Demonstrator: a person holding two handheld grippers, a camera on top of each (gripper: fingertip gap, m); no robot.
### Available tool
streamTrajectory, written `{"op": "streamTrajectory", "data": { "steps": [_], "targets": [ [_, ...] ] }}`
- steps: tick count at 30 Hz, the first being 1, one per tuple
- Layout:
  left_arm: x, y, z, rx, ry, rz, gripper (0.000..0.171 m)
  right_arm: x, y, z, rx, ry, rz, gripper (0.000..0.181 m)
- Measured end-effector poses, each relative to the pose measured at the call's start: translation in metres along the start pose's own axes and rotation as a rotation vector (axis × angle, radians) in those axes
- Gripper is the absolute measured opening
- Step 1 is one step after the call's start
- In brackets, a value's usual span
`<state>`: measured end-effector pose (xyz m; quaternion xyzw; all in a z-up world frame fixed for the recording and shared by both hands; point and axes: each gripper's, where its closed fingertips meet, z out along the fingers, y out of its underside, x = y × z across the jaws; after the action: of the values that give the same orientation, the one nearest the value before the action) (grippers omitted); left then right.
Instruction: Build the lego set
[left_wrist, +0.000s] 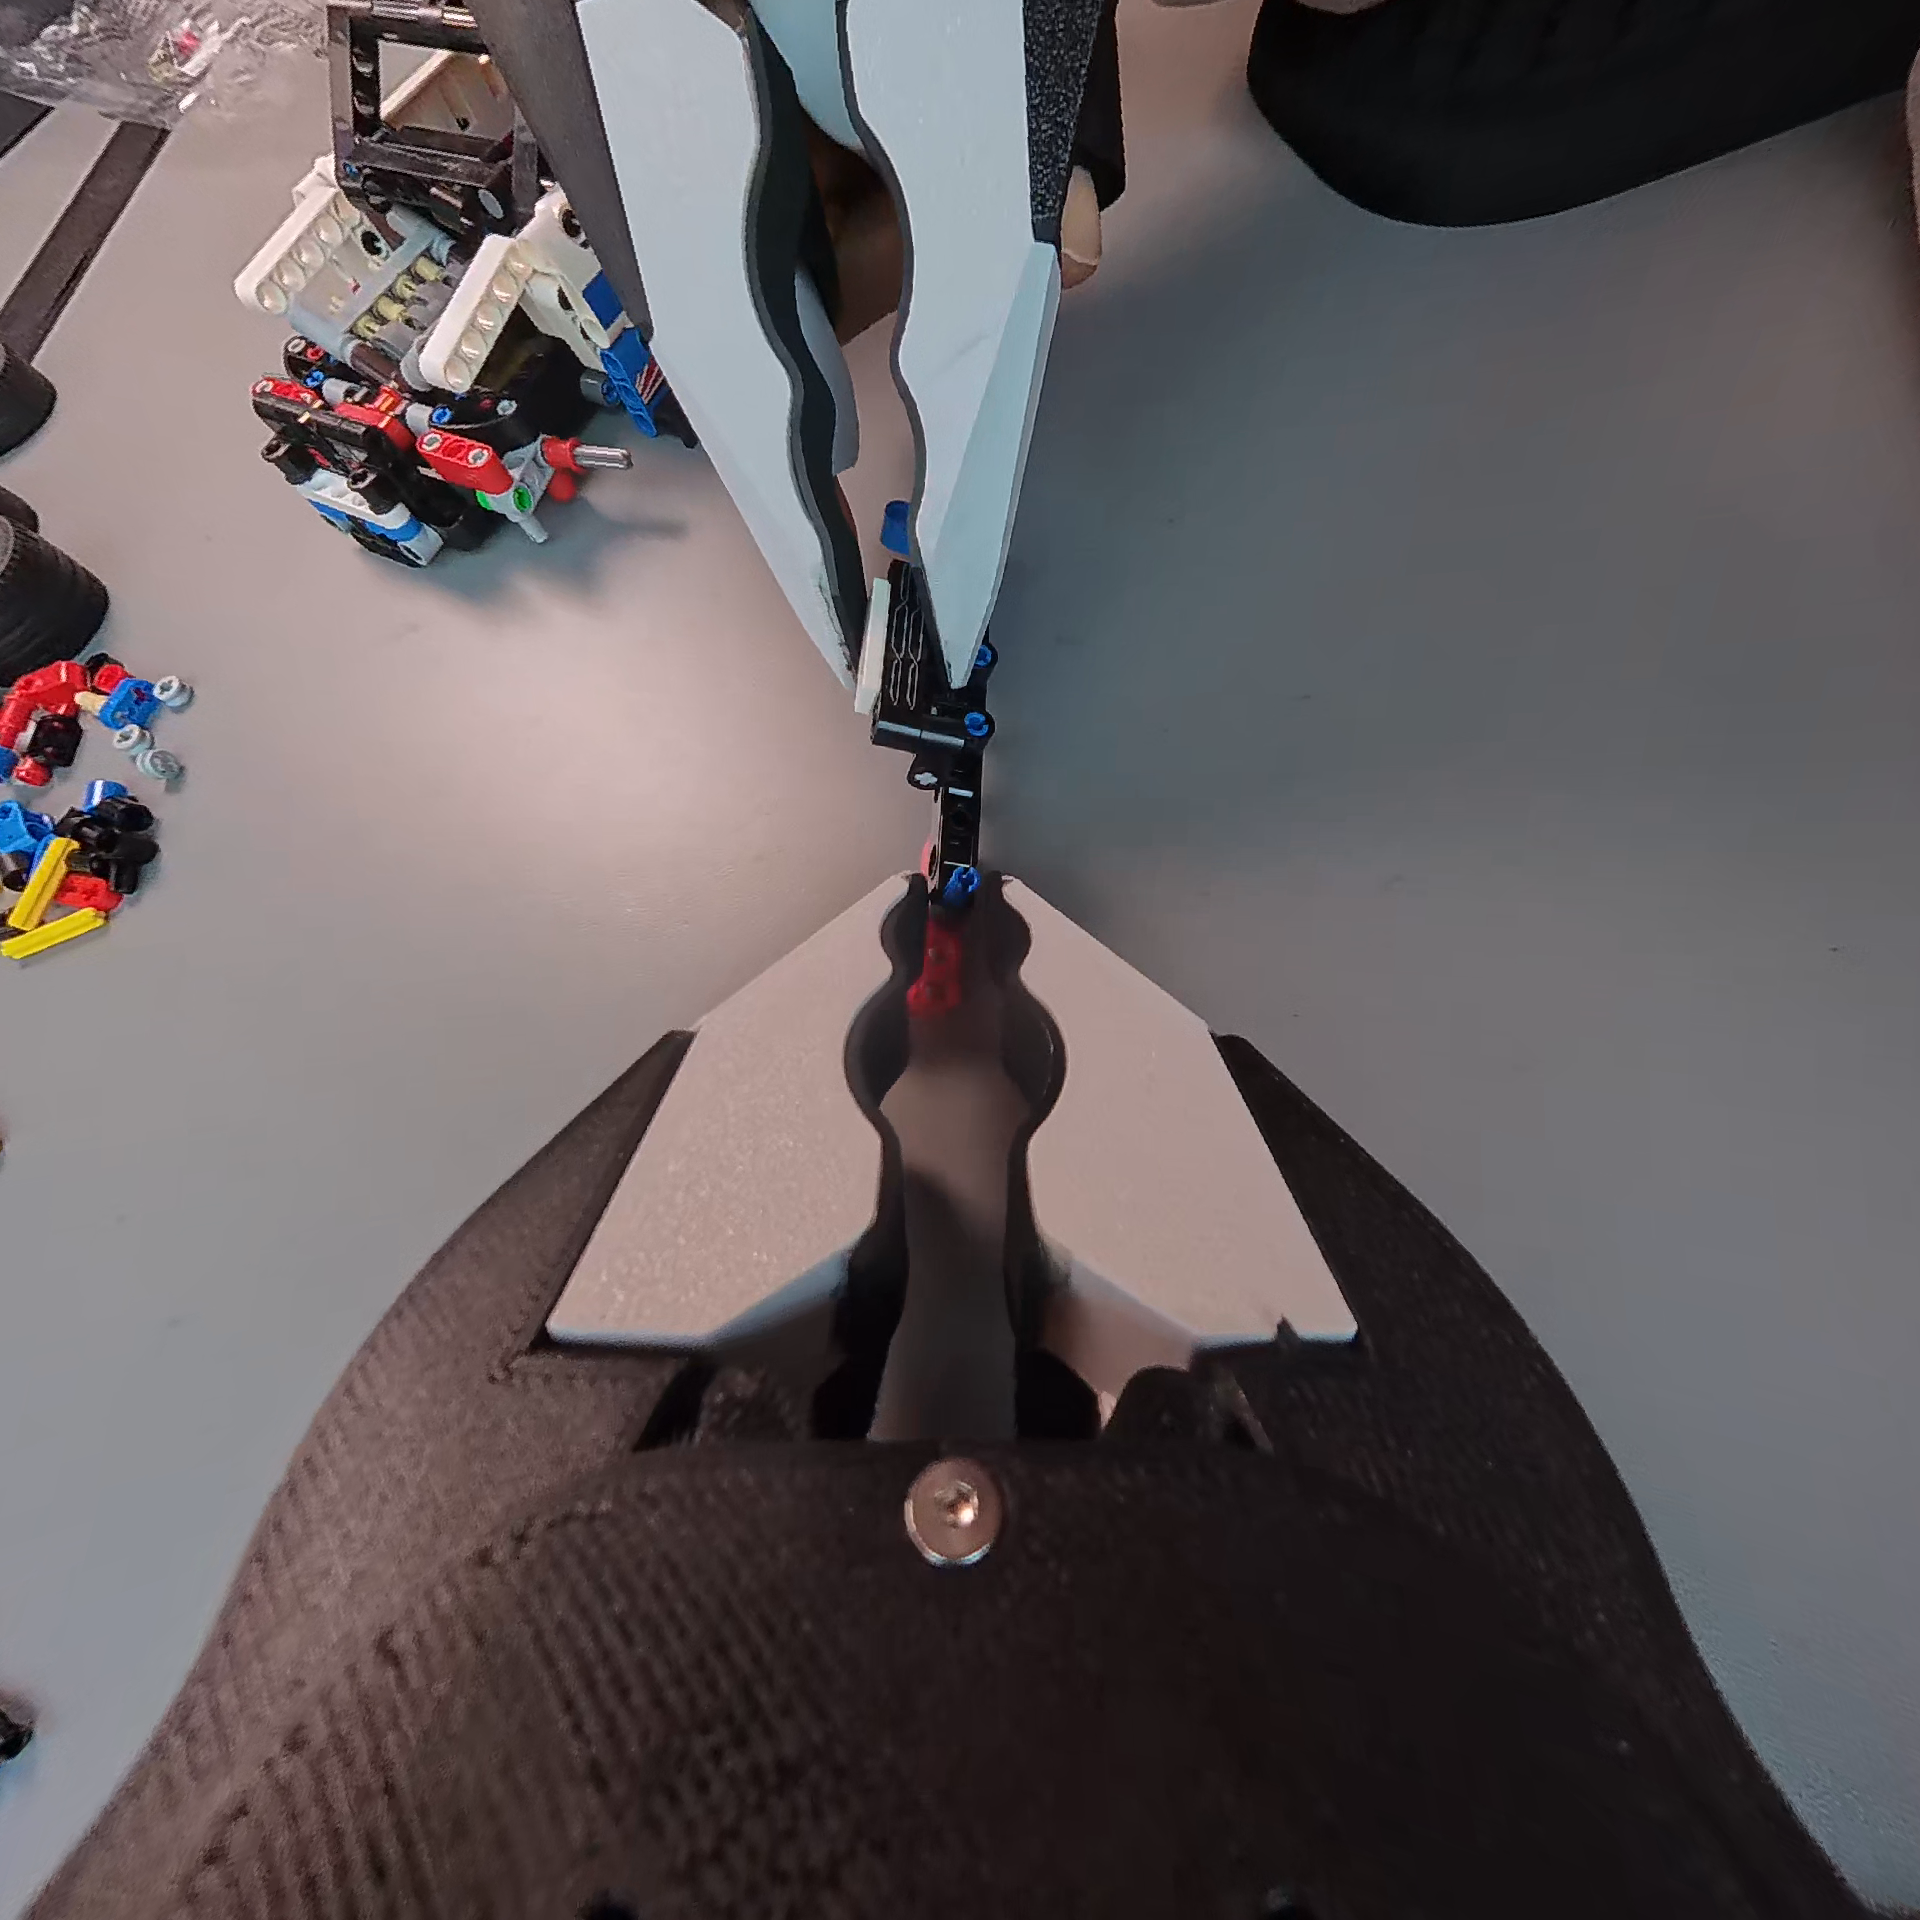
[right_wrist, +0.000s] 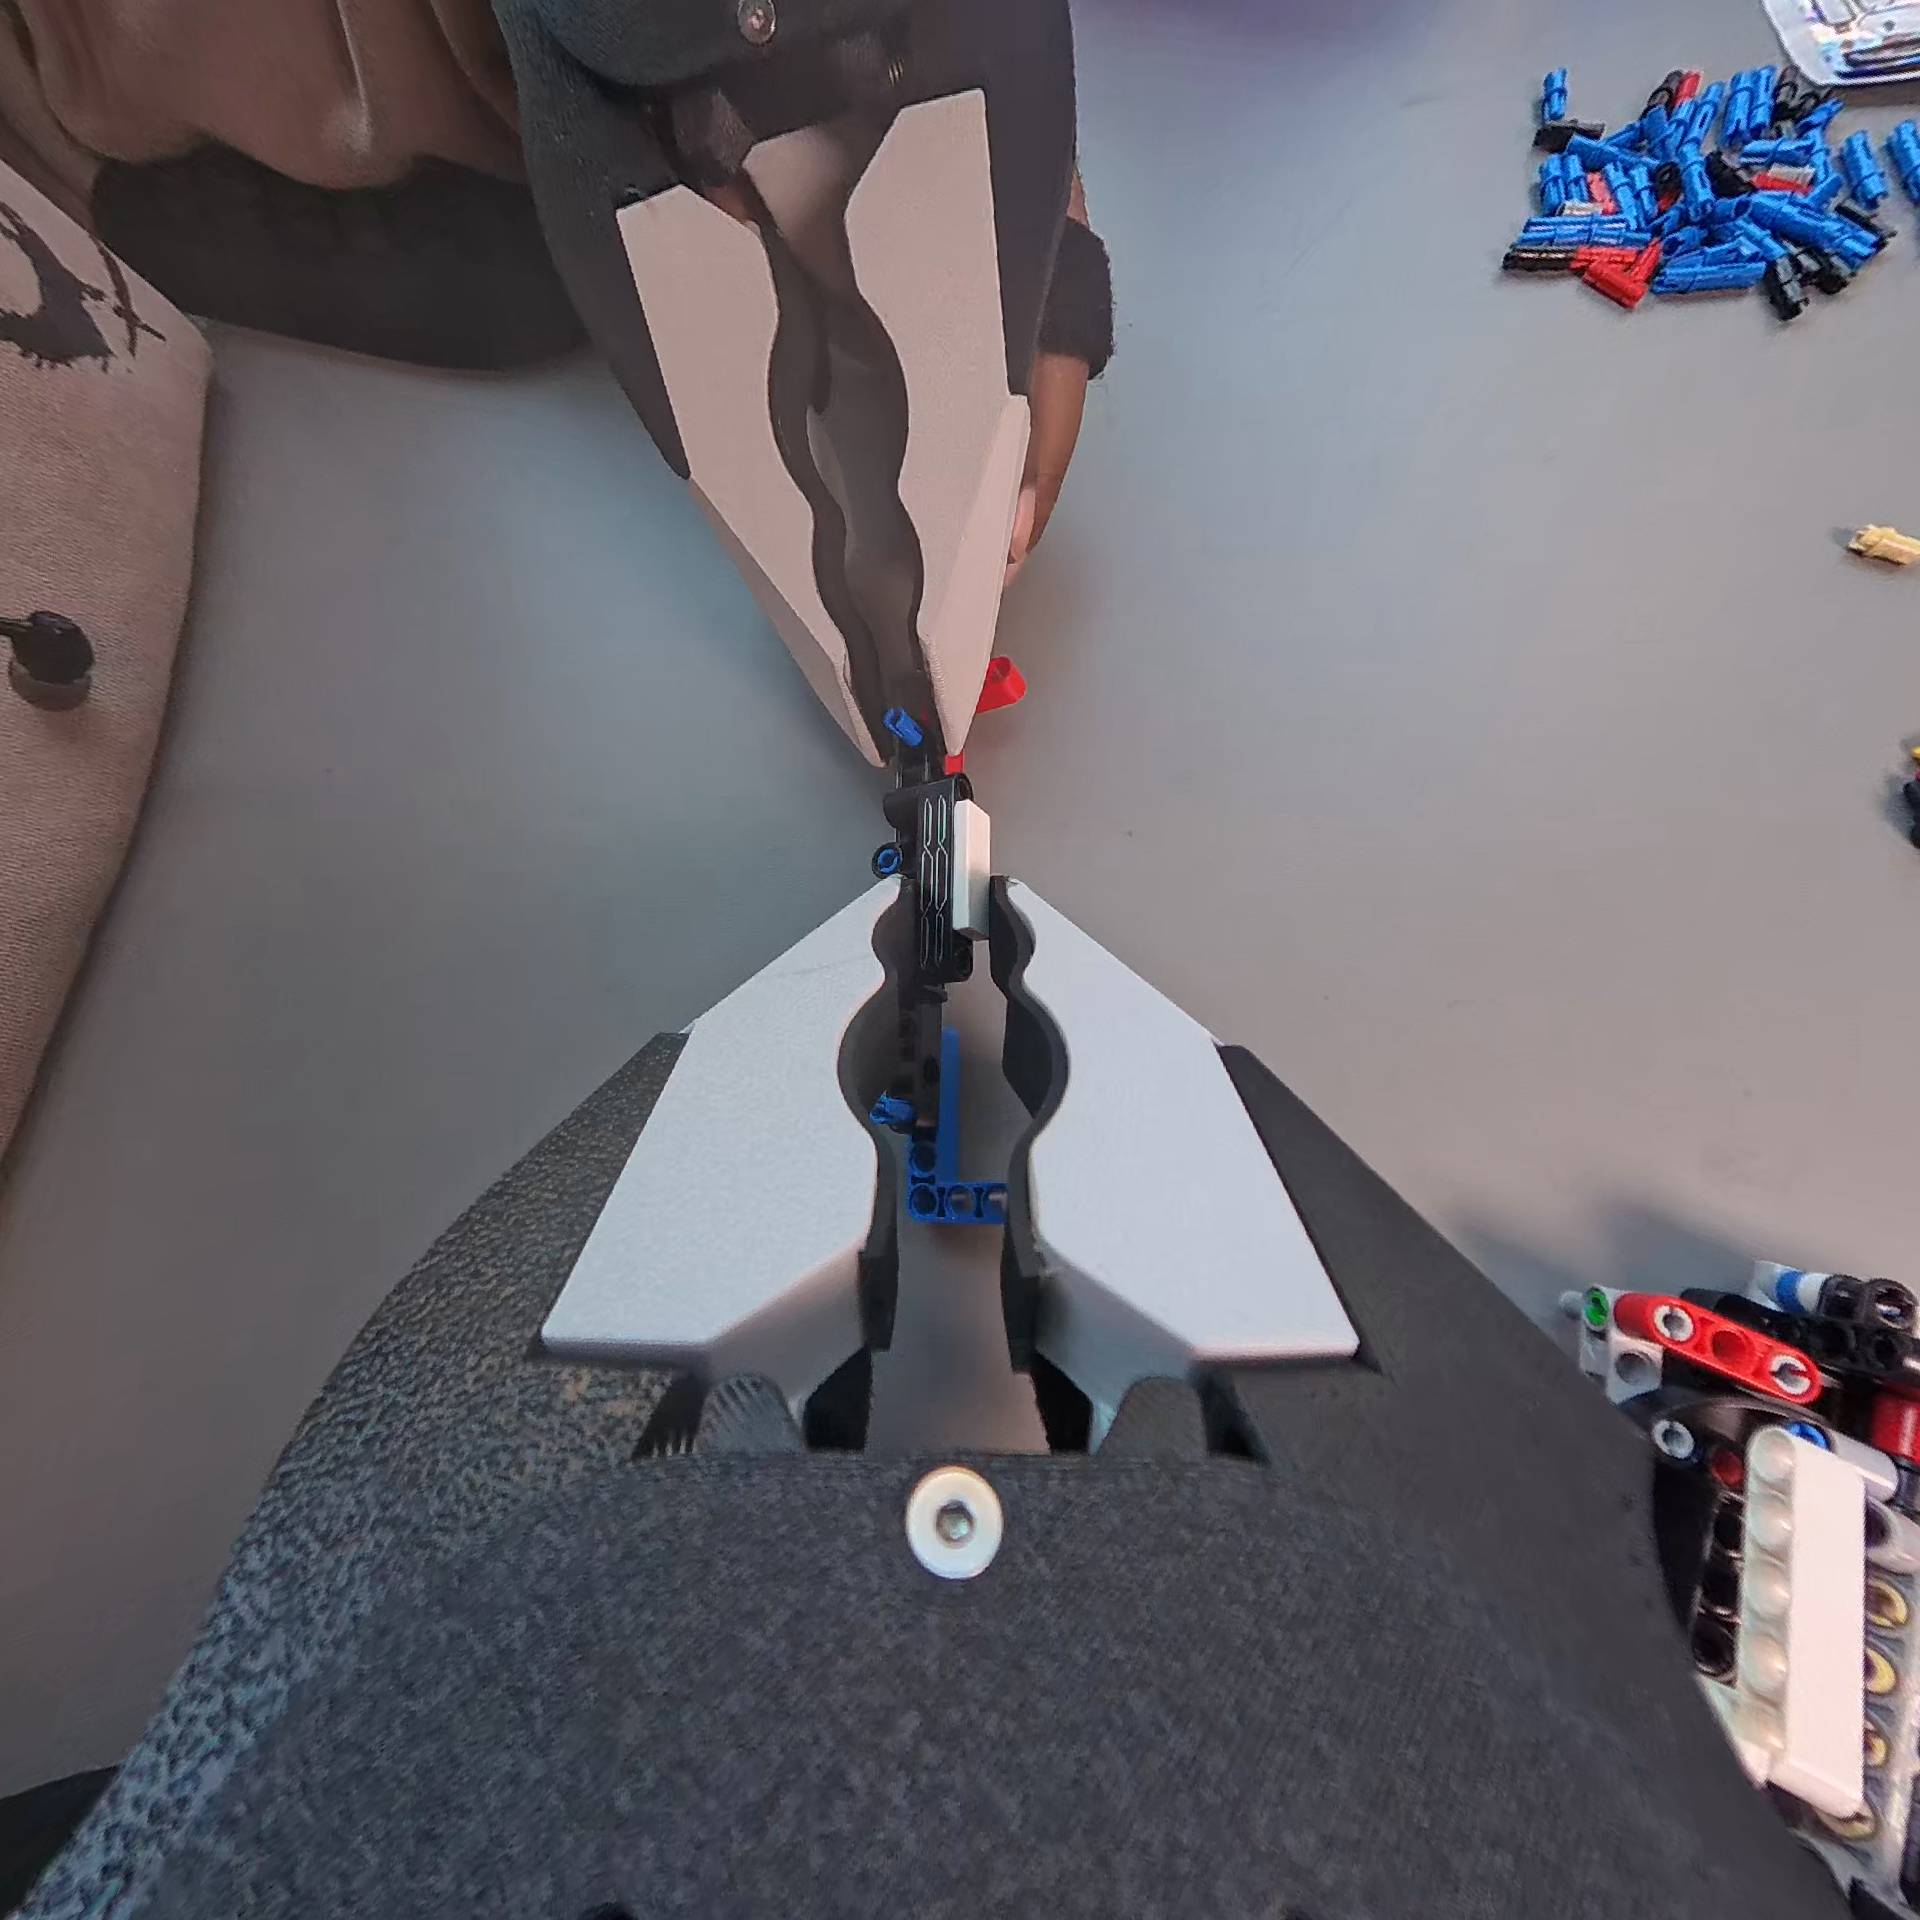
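A small sub-assembly (left_wrist: 951, 769) of black beams with blue pins hangs above the grey table between both grippers. My left gripper (left_wrist: 954, 883) is shut on its end with the red beam (left_wrist: 940, 961). My right gripper (right_wrist: 943, 883) is shut on the other end, where a patterned black panel (right_wrist: 930, 831), a white piece (right_wrist: 974, 868) and a blue L-shaped beam (right_wrist: 951, 1174) sit between the fingers. In the left wrist view the right gripper (left_wrist: 904, 665) comes in from above. In the right wrist view the left gripper (right_wrist: 914, 743) comes in from above, with the red beam (right_wrist: 1000, 684) beside its tip.
The partly built white, black and red model (left_wrist: 416, 395) stands on the table at far left; it also shows in the right wrist view (right_wrist: 1787, 1455). Loose coloured pieces (left_wrist: 73, 800) and black tyres (left_wrist: 42, 613) lie left. A pile of blue pins (right_wrist: 1704, 197) lies farther off. A person's dark sleeve (left_wrist: 1558, 104) rests behind. My two grippers' fingertips are within a few centimetres of each other.
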<state>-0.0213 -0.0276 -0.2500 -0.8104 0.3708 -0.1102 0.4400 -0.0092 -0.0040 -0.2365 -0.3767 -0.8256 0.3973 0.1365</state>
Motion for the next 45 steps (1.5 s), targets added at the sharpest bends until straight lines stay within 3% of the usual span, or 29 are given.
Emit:
{"op": "streamTrajectory", "data": {
  "steps": [10,34,39,42,45],
  "targets": [
    [-0.013,-0.001,-0.007,0.031,-0.029,-0.065,0.024,0.001,-0.007,-0.003,0.037,0.028,-0.044,0.011],
    [-0.027,0.016,-0.011,-0.046,-0.088,-0.106,0.031,0.013,-0.008,-0.010,0.021,0.122,-0.041,0.011],
    [-0.045,0.017,-0.015,-0.037,-0.164,-0.190,0.029,0.045,-0.009,-0.019,0.003,0.332,0.044,0.011],
    [-0.049,0.010,-0.013,0.016,-0.175,-0.286,0.031,0.065,-0.004,-0.022,-0.096,0.553,-0.021,0.011],
    [-0.050,0.008,-0.009,0.026,-0.179,-0.353,0.031,0.065,-0.004,-0.012,-0.173,0.676,-0.075,0.011]
  ]
}}
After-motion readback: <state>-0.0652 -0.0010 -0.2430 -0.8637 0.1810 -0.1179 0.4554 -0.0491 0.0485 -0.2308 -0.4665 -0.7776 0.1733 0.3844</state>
